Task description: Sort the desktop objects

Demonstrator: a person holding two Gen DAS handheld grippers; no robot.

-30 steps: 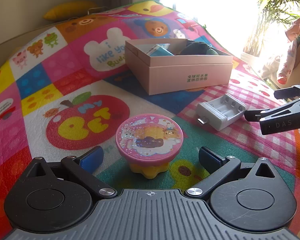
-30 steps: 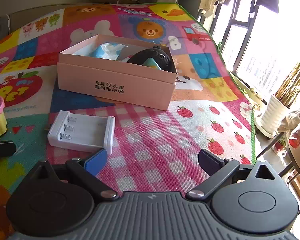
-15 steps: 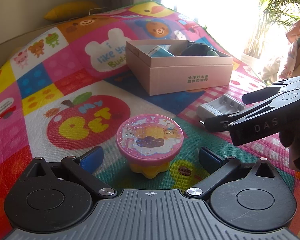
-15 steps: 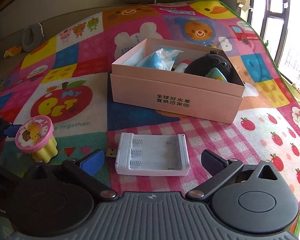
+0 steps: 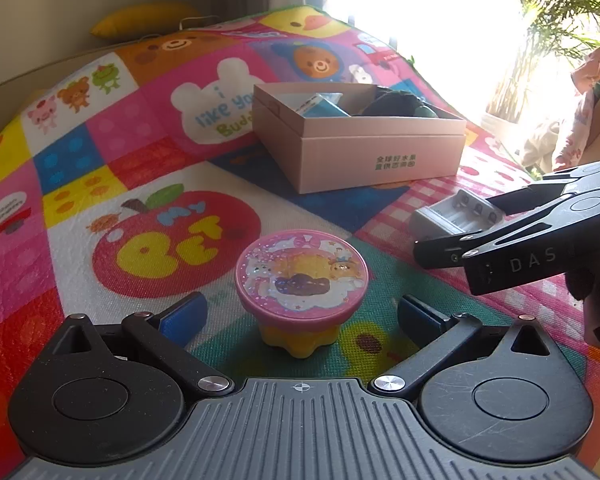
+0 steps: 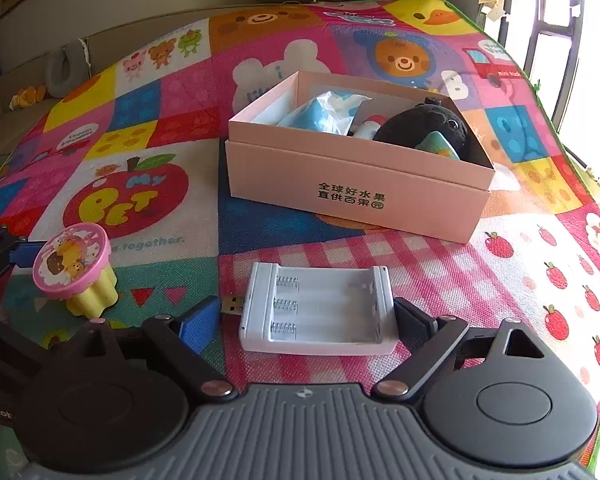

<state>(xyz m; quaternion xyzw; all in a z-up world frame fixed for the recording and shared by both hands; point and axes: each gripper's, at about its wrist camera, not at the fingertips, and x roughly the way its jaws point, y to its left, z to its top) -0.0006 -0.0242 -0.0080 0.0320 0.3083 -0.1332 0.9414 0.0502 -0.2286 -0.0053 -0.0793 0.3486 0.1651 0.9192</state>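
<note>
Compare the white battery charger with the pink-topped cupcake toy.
The battery charger is white, flat and rectangular; the cupcake toy is round, with a pink picture top on a yellow fluted base. The charger lies low with its empty slots facing up; the toy stands upright and taller. The charger sits between the right hand-held gripper fingers, the toy between the left hand-held gripper fingers. Both rest on the colourful mat, outside the pink box.

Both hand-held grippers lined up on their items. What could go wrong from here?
1. The right hand-held gripper straddles the white battery charger with little margin; its jaws have just been closing, and the USB plug beside the blue pad may catch.
2. The left hand-held gripper is open around the pink-lidded cup; pinching the wide lid could tip it.
3. The pink box already looks crowded.
</note>
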